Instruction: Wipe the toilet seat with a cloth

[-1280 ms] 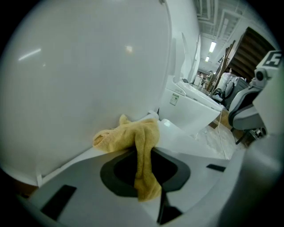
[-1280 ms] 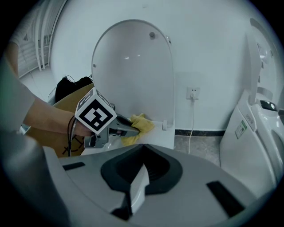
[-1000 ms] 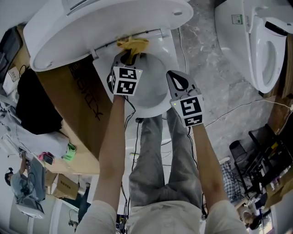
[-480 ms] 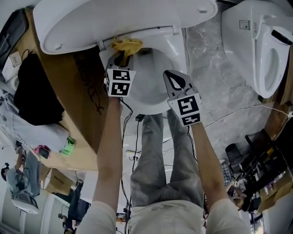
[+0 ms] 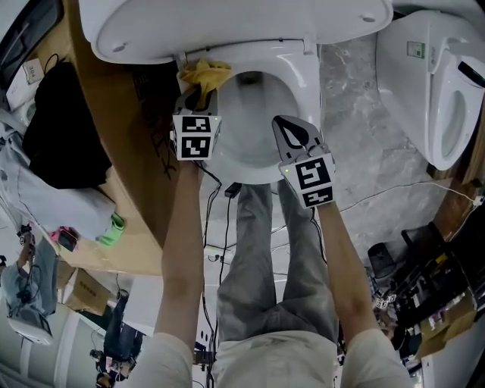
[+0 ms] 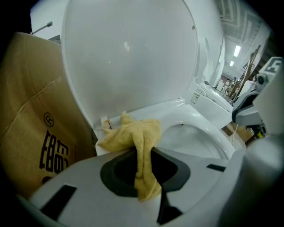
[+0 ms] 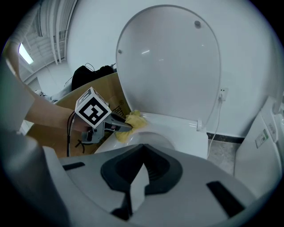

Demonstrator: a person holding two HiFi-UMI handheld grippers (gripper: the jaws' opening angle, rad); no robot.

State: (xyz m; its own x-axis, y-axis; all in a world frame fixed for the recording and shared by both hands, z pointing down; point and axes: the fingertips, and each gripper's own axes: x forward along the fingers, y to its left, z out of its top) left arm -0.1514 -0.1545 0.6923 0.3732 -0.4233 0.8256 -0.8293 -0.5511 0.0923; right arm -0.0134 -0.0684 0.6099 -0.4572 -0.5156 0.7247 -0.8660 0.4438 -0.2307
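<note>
The white toilet has its lid (image 5: pixel 227 23) raised, and the seat rim (image 5: pixel 297 76) lies around the bowl. A yellow cloth (image 5: pixel 203 76) rests bunched on the back left of the rim, close to the hinge. My left gripper (image 5: pixel 201 95) is shut on the cloth, and a strip of the cloth (image 6: pixel 143 177) hangs down between its jaws. My right gripper (image 5: pixel 288 125) hovers over the front right of the bowl, shut with nothing in it. In the right gripper view the left gripper (image 7: pixel 120 126) presses the cloth (image 7: pixel 133 119) against the rim below the lid (image 7: pixel 173 62).
A large cardboard box (image 5: pixel 129 174) stands tight against the toilet's left side, with a black bag (image 5: pixel 57 129) beyond it. A second toilet (image 5: pixel 439 83) stands at the right. Cables (image 5: pixel 394 189) run across the marble floor. The person's legs (image 5: pixel 258 265) are below the bowl.
The head view has shifted, so the toilet now sits lower and more central. The left gripper stays at the back left rim with the cloth. The right gripper has hardly moved.
</note>
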